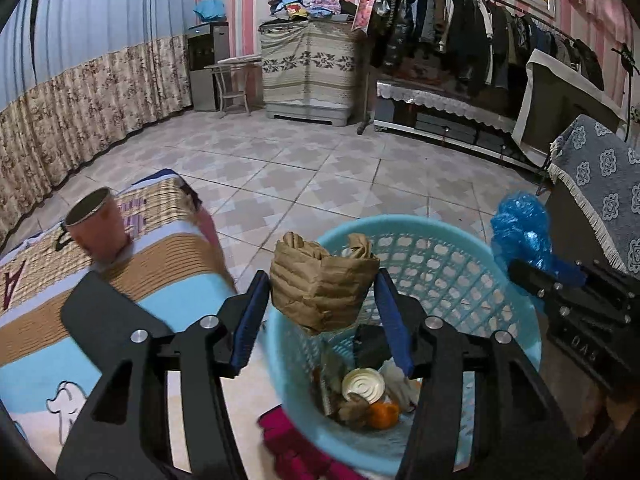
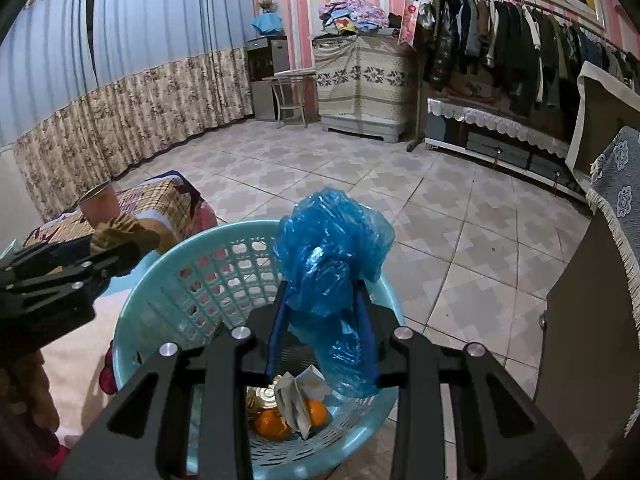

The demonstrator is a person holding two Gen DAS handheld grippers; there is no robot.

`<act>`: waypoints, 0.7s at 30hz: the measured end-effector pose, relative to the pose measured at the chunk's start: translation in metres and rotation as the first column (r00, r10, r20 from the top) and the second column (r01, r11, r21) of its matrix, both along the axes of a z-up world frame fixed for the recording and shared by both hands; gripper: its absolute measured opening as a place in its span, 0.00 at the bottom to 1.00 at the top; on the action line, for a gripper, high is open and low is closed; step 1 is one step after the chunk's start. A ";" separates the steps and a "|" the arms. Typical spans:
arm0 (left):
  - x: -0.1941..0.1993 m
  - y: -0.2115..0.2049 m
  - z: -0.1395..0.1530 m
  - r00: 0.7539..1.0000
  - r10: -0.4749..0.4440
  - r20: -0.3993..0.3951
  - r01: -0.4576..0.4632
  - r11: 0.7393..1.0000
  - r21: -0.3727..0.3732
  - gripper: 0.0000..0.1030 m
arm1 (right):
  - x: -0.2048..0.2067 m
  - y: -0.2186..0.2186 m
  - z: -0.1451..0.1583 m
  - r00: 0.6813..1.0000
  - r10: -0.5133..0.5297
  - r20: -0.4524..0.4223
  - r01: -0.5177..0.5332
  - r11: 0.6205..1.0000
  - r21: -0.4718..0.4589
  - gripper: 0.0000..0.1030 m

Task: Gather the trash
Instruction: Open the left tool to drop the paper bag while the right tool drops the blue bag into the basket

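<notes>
A crumpled brown paper bag [image 1: 316,292] hangs over the near rim of a light blue lattice basket [image 1: 440,232]. My left gripper [image 1: 322,280] is shut on it, a blue pad against each side. In the right wrist view the same gripper [image 2: 116,256] reaches in from the left with the brown paper [image 2: 120,232] at its tips. My right gripper [image 2: 323,286] is shut on a bunched blue plastic bag [image 2: 332,240] above the basket [image 2: 168,264]. Inside lie a tin can [image 1: 362,386], oranges [image 2: 272,424] and crumpled paper [image 2: 296,400].
A metal cup [image 1: 96,224] stands on a low table under a patterned cloth [image 1: 120,300] left of the basket. A dark cabinet with a blue fringed cover [image 1: 600,184] stands close on the right. A red cloth [image 1: 288,440] lies by the basket's base. Tiled floor [image 1: 320,168] lies beyond.
</notes>
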State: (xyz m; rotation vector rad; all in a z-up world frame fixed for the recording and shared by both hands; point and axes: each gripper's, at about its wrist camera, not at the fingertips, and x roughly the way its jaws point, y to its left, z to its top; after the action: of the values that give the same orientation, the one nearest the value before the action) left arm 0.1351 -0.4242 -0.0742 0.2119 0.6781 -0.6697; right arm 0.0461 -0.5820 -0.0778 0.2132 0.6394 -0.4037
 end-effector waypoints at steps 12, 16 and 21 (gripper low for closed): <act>0.006 0.036 0.009 0.997 0.081 0.021 -0.080 0.996 -0.029 0.93 | 0.009 0.001 -0.004 1.000 0.001 0.009 -0.001 1.000 -0.014 0.31; 0.007 0.065 0.019 0.990 0.133 0.046 -0.131 0.990 -0.045 0.95 | 0.013 0.010 -0.008 1.000 0.014 0.000 -0.014 1.000 -0.008 0.31; 0.000 0.098 0.030 0.976 0.191 0.103 -0.189 0.982 -0.028 0.95 | 0.020 0.023 -0.010 1.000 0.015 -0.005 -0.016 1.000 -0.011 0.67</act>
State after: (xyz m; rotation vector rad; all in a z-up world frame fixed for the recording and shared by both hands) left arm 0.1347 -0.3259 -0.0440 0.1619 0.5819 -0.4778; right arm 0.0664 -0.5587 -0.0876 0.1963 0.6429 -0.3930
